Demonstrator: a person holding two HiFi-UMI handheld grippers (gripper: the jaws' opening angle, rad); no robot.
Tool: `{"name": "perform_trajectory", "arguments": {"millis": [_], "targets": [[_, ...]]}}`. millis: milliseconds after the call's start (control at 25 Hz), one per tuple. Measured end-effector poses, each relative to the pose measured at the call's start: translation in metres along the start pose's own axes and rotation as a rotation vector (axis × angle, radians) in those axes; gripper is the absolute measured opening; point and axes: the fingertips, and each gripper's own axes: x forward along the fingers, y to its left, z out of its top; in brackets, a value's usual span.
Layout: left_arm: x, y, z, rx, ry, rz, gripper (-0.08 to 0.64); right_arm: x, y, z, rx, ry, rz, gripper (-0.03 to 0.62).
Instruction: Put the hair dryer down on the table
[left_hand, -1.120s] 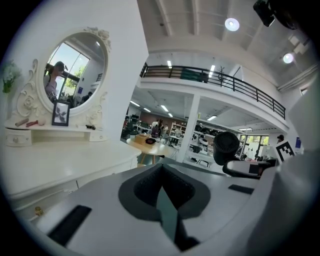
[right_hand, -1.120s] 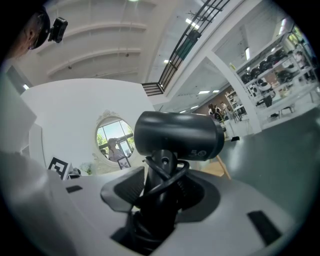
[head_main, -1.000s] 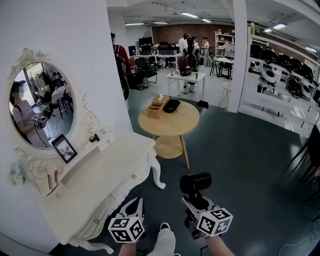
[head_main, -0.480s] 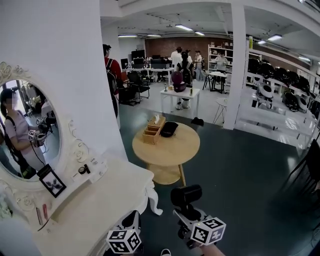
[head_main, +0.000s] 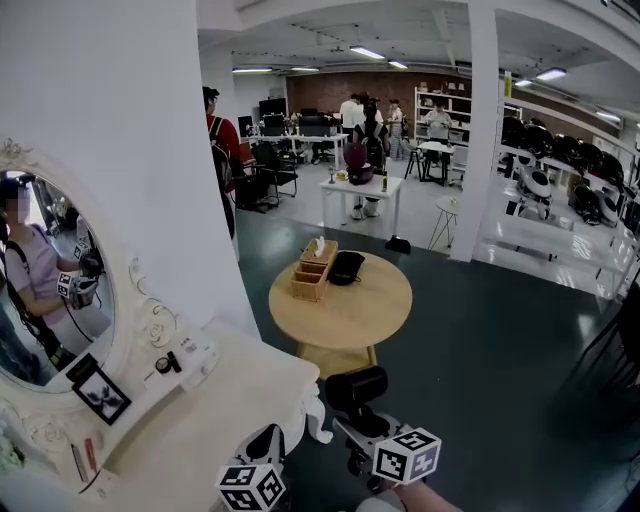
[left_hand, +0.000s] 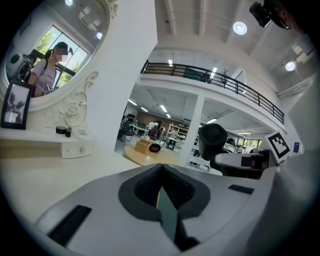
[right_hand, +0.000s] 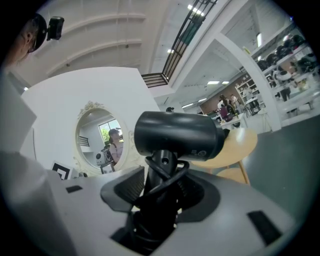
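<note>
Right gripper (right_hand: 161, 196) clamps matte black barrel-shaped hair dryer (right_hand: 176, 136).

beside the dressing table (head_main: 225, 395), the right gripper (head_main: 358, 430) hides the handle of the hair dryer (head_main: 357, 388); the bottom edge crops the left gripper (head_main: 265, 445).

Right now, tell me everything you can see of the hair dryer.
The hair dryer is matte black, its stubby barrel roughly level, a round grille at one end. Its handle points down, cord looped round it, clamped in the right tool. It hangs beside the white dressing table, not touching it.
</note>
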Motion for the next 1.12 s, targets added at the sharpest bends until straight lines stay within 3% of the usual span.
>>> {"name": "perform_trajectory", "arguments": {"millis": [720, 1120], "targets": [[0.053, 0.082, 0.038, -0.064, -0.081, 0.22, -0.001, 0.161, -0.012, 0.019, -0.06, 0.184, 0.237, 0.201], [0.05, 0.111, 0.035, -0.13, -0.1, 0.385, 0.0, 0.214, 0.005, -0.007, -0.085, 0.336, 0.382, 0.201]]}}
